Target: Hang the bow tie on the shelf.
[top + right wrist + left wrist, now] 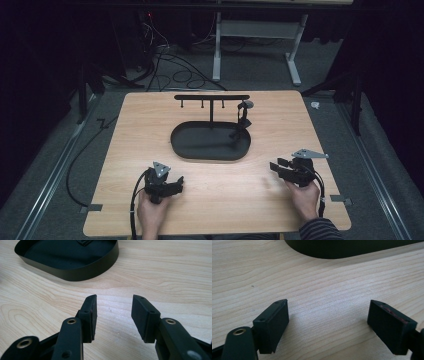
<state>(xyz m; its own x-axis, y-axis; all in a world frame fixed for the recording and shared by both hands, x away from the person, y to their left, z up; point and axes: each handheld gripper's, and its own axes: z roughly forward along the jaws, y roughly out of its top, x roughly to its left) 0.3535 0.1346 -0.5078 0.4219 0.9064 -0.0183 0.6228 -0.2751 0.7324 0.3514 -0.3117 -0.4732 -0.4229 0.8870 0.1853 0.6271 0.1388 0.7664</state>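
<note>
- Tray (210, 145), black and oval, sits ahead of both grippers on the wooden surface (250, 195), carrying a T-shaped rack (211, 98); no readable writing on it.
- Left gripper (328, 315): jaws wide apart, nothing between them, just short of the tray.
- Right gripper (113, 315): jaws partly open, empty, tray ahead to its left.

Wooden table (150, 125) — black tray stand (210, 142)

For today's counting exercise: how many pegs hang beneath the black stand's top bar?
3 pegs show: left, middle and right along the top bar. The dangling item at its right end may hide another.
</note>
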